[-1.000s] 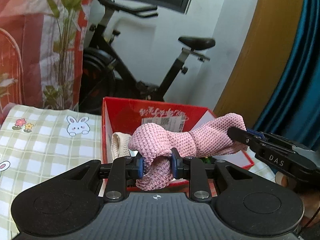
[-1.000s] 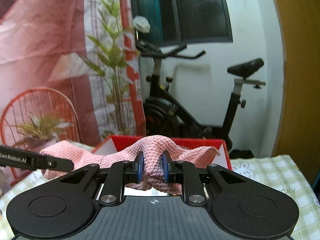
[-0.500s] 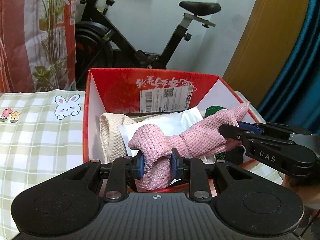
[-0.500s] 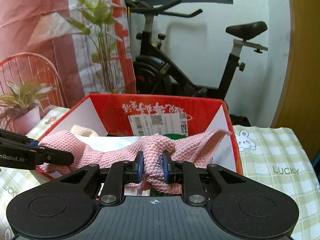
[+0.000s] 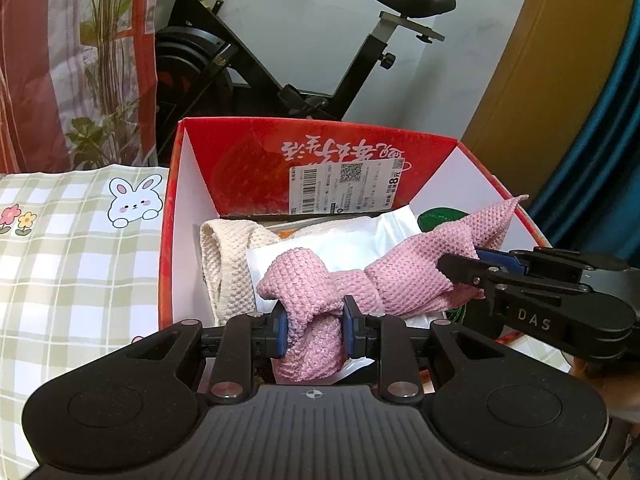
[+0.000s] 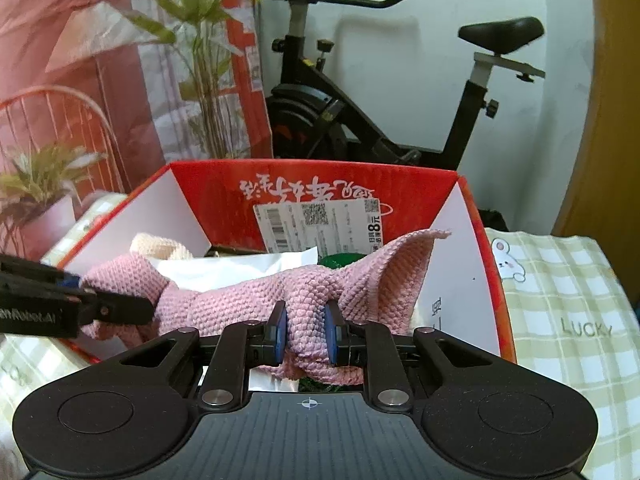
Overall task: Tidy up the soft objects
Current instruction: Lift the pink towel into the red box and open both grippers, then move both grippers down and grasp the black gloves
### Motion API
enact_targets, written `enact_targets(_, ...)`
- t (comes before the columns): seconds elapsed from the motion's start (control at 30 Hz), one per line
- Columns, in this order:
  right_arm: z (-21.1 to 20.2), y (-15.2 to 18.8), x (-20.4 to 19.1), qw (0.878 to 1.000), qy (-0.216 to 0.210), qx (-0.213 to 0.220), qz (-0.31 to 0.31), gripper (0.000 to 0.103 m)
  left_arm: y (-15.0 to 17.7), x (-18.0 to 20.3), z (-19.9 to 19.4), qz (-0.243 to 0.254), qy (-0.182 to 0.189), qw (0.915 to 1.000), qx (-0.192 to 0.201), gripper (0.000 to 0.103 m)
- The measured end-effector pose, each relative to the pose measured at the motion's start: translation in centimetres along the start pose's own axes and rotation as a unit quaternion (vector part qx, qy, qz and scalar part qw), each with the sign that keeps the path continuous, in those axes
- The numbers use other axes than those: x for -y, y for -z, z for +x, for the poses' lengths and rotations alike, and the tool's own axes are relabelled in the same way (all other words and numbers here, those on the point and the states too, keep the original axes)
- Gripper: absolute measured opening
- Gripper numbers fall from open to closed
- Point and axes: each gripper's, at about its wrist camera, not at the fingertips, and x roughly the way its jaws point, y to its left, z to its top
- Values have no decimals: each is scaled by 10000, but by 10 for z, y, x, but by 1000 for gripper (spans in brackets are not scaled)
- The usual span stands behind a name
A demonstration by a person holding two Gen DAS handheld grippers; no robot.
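Observation:
A pink knitted cloth (image 5: 400,264) is stretched between both grippers, just above the open red box (image 5: 320,148). My left gripper (image 5: 314,330) is shut on its left end. My right gripper (image 6: 306,330) is shut on its right end; it also shows in the left wrist view (image 5: 472,268). The cloth (image 6: 256,292) hangs over the box (image 6: 320,178), above a cream knitted cloth (image 5: 228,256), a white pouch (image 5: 360,232) and a green object (image 5: 440,216).
The box stands on a green checked tablecloth with rabbit prints (image 5: 80,240), which also shows in the right wrist view (image 6: 560,300). An exercise bike (image 5: 280,60), a potted plant (image 6: 36,192) and a red patterned curtain (image 5: 60,60) stand behind the table.
Both grippers have moved down and forward with the pink cloth, from above the box rim to low over its contents. Both stay shut on the cloth.

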Motion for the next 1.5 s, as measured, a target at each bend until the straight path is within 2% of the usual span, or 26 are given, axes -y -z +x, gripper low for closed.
enact_targets(0.23, 3, 2, 1, 10000, 17, -58, -17, 18, 0, 4, -4, 142, -15, 9998, 100, 30)
enact_targets(0.27, 3, 3, 0, 10000, 20, -73, -28, 18, 1, 5, -5, 165, -27, 9998, 123, 33)
enact_targets(0.33, 2, 3, 2, 9999, 18, -100, 3, 19, 1, 6, -9, 230, -32, 9995, 196, 46)
enact_targets(0.43, -1, 3, 1, 9999, 44, -121, 18, 20, 0, 9, -19, 343, -92, 9987, 369, 57)
enact_targets(0.63, -14, 2, -1, 9997, -13, -262, -3, 21, -5, 11, -43, 382, -216, 9964, 726, 60)
enact_targets(0.73, -22, 2, 1, 9995, 33, -296, 53, 26, -5, 11, -52, 347, -252, 9958, 815, 62)
enact_targets(0.8, -29, 3, 1, 9996, 91, -242, 95, 31, -4, 12, -57, 356, -304, 9951, 866, 67)
enact_targets(0.83, -32, 3, 1, 9997, 119, -185, 98, 31, -3, 13, -60, 363, -326, 9947, 901, 73)
enact_targets(0.93, -44, 4, -1, 9998, 161, -34, 68, 42, 2, 14, -69, 395, -411, 9930, 1034, 82)
enact_targets(1.0, -53, 4, -4, 9998, 194, 89, 15, 55, 5, 16, -74, 431, -457, 9922, 1074, 85)
enact_targets(1.1, -63, 4, -6, 9994, 216, 250, -66, 68, 12, 18, -82, 461, -538, 9912, 1121, 89)
enact_targets(1.17, -70, 5, -9, 9992, 223, 326, -102, 75, 19, 19, -85, 472, -626, 9905, 1129, 98)
enact_targets(1.2, -72, 5, -11, 9991, 223, 344, -110, 83, 22, 19, -86, 474, -680, 9898, 1157, 100)
enact_targets(1.3, -78, 8, -16, 9988, 268, 396, -135, 97, 30, 19, -87, 485, -754, 9897, 1116, 100)
enact_targets(1.37, -80, 11, -18, 9985, 306, 422, -150, 102, 34, 17, -87, 474, -750, 9905, 1055, 100)
enact_targets(1.5, -83, 16, -21, 9985, 315, 435, -98, 102, 42, 15, -88, 478, -796, 9907, 999, 100)
